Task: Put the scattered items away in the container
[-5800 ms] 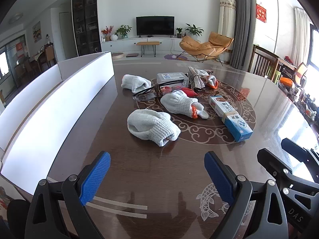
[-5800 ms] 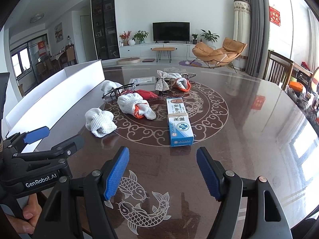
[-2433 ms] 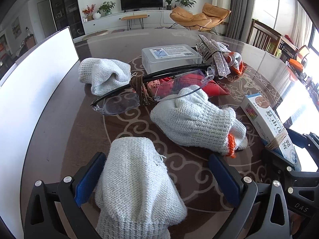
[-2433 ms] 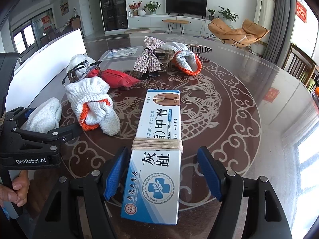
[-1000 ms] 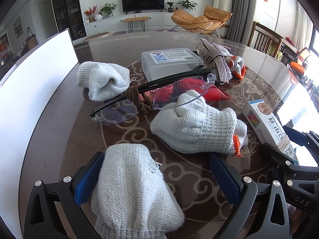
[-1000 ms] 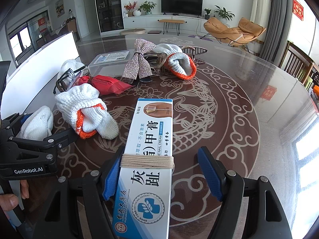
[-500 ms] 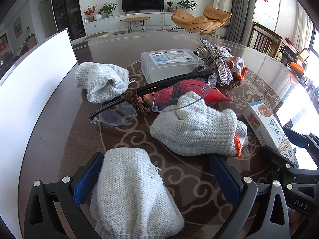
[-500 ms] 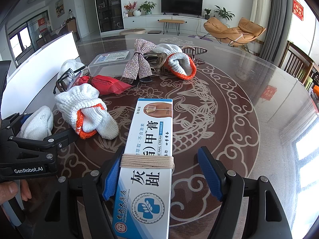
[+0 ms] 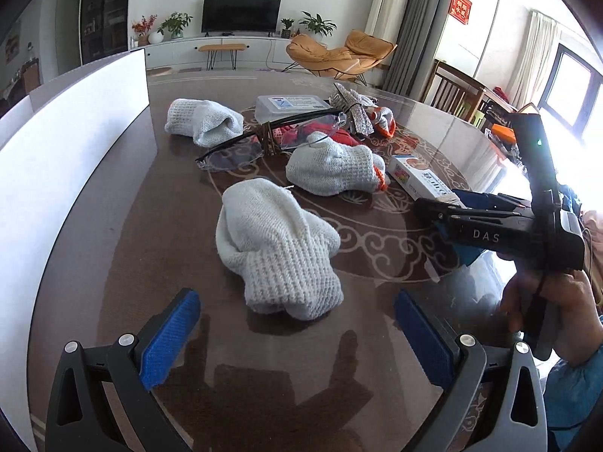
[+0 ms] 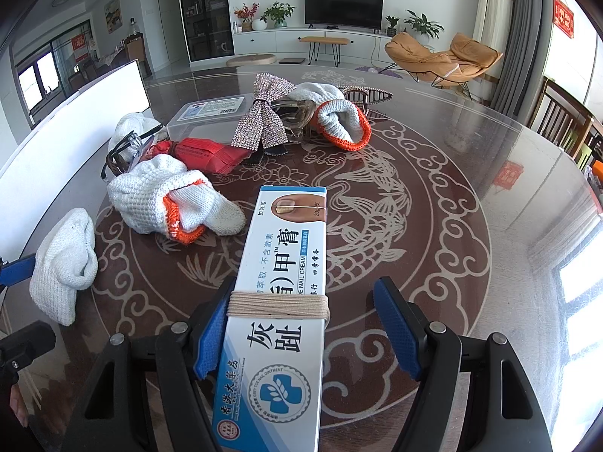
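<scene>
On the worktop (image 10: pixel 471 143) nearly everything is still scattered: rolled gloves, glasses (image 9: pixel 264 139), a red packet (image 10: pixel 203 154), a clear case (image 10: pixel 211 111), a sparkly bow (image 10: pixel 264 113). Your right gripper (image 10: pixel 305 327) stands wide around the ointment box (image 10: pixel 279 293), its left pad touching the box, not yet clamped. Your left gripper (image 9: pixel 297 335) is wide too, just short of the nearest grey glove (image 9: pixel 279 248). Nothing visibly sits in the white container (image 9: pixel 75 128) at your left, so by my reckoning the tidying has barely begun.
</scene>
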{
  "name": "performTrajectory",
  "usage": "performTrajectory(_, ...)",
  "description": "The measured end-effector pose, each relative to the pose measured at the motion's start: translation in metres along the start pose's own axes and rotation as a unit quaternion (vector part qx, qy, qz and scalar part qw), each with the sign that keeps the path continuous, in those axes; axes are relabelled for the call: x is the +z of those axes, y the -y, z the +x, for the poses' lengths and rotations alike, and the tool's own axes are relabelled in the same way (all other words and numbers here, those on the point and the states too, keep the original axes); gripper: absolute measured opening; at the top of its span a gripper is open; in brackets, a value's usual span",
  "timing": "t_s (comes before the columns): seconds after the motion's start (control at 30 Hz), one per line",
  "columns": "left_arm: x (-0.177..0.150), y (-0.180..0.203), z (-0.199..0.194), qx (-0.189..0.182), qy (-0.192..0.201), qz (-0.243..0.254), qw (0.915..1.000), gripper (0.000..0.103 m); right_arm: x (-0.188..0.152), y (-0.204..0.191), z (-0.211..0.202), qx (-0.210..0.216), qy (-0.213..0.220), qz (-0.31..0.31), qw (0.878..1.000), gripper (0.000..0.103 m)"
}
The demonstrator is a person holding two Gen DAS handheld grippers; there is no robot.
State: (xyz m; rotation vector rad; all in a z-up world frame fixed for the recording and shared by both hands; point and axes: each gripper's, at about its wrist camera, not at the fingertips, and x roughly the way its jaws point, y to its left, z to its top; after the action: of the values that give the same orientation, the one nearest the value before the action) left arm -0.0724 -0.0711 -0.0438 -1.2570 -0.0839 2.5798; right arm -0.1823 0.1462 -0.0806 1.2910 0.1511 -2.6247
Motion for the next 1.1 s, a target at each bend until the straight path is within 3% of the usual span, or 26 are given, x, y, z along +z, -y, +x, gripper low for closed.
performTrajectory(0.1, -0.005, -0.006, 0.002, 0.001, -0.009, -0.02, 0.9998, 0.103, -0.002, 0.0, -0.001, -0.001, 0.0, -0.004, 1.0, 0.073)
performTrajectory(0.37, 0.035, -0.01, 0.036, 0.021, -0.019, -0.049, 0.9984, 0.103, -0.041, 0.015, -0.032, -0.005, 0.0, 0.007, 1.0, 0.074)
performTrajectory(0.5, 0.042, -0.004, 0.046, 0.055, -0.023, -0.026, 0.9979, 0.103, -0.045, 0.016, -0.034, -0.009, 0.0, 0.007, 1.0, 0.073)
performTrajectory(0.6, 0.039, 0.011, 0.053, 0.096, -0.037, 0.021, 0.9945, 0.103, -0.046, 0.016, -0.034, -0.01, 0.0, 0.007, 1.0, 0.073)
performTrajectory(0.93, 0.048, 0.008, 0.059, 0.122, -0.029, -0.02, 0.9919, 0.103, -0.046, 0.016, -0.034, -0.009, 0.0, 0.007, 1.0, 0.073)
performTrajectory(1.1, 0.049, 0.007, 0.059, 0.117, -0.033, -0.014, 0.9925, 0.103, -0.046, 0.016, -0.034, -0.009, 0.0, 0.007, 1.0, 0.073)
